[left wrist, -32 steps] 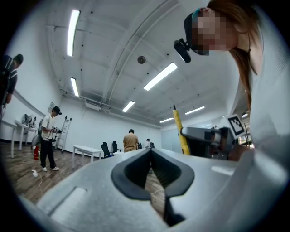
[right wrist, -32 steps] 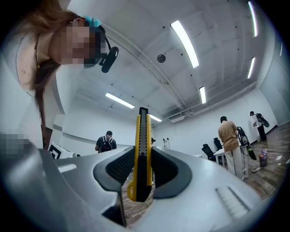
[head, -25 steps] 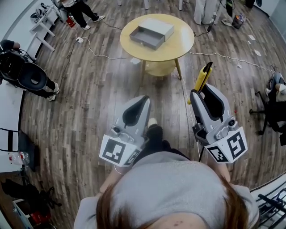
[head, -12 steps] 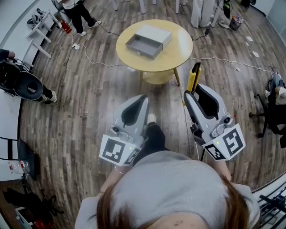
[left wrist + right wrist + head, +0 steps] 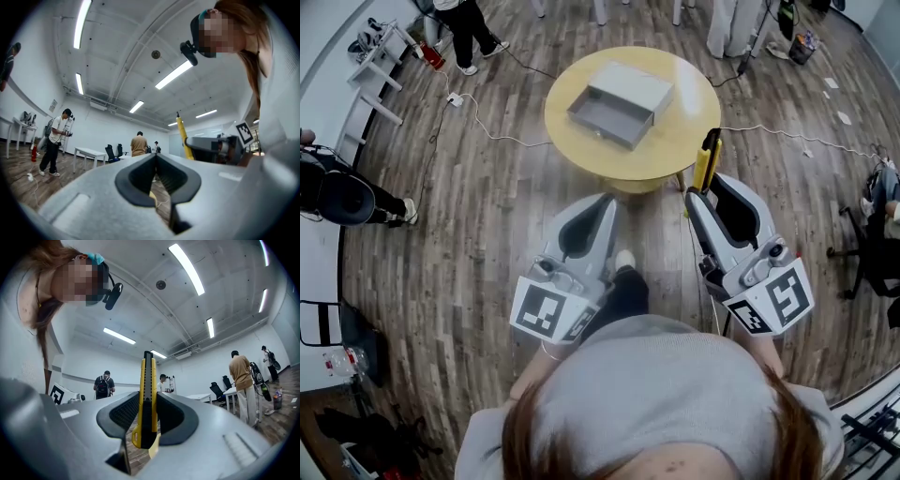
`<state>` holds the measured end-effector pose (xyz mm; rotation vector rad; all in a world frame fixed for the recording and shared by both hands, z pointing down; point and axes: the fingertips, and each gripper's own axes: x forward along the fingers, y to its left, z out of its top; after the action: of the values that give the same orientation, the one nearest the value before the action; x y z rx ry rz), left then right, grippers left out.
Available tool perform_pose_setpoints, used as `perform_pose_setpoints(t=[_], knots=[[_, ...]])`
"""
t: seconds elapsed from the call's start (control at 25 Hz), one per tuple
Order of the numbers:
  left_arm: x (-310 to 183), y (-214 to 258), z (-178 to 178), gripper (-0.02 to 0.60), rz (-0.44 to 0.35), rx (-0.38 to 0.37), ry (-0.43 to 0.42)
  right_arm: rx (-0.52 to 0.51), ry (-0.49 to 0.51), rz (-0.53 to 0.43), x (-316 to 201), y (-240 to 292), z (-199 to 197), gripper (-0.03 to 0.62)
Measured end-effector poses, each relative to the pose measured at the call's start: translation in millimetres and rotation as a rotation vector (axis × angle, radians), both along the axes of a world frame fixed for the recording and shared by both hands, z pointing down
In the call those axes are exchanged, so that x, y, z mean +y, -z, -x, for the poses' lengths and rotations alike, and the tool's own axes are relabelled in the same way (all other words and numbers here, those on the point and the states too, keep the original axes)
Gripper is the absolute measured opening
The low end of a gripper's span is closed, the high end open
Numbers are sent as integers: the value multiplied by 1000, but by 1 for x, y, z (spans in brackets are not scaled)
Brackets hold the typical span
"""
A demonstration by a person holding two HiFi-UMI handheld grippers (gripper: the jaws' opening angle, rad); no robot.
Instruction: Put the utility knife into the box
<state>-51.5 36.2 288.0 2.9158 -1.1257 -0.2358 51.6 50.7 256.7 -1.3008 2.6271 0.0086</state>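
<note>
Between the pads of our right tool (image 5: 710, 187) sits the utility knife (image 5: 146, 399), yellow with a black slider strip. It is clamped lengthwise, so its butt lies down in the hollow of the jaws and its long body sticks out past the tips. From the head view the knife (image 5: 707, 161) points away from us, and its far end shows against the near right rim of the round wooden bench (image 5: 680, 131), held up in the air, not resting on anything. The box (image 5: 622, 97), a grey open tray with a low wall, lies on the middle of that bench with its open side up, apart from the knife and with nothing visible inside it. Our left tool (image 5: 605, 200) is raised beside the right one at about the same height. Its jaws meet at the tips and hold nothing, with only the dark oval gap between the pads showing in the left gripper view. Beneath both tools lies a plank floor (image 5: 487, 216), crossed by a white cable (image 5: 492, 134). Further out, another person's legs (image 5: 469, 33) stand near the top left.
</note>
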Motion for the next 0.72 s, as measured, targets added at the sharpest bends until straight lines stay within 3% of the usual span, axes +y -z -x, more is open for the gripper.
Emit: perform_pose_setpoints(t=[0.4,0.72], knots=[[-104,9,8,2,-17,-12,-53,-11,-41,-17,-98,10,9,120],[-154,-1,6,2,14,-25,-101,-2,-63,-2,-146,5,18,120]])
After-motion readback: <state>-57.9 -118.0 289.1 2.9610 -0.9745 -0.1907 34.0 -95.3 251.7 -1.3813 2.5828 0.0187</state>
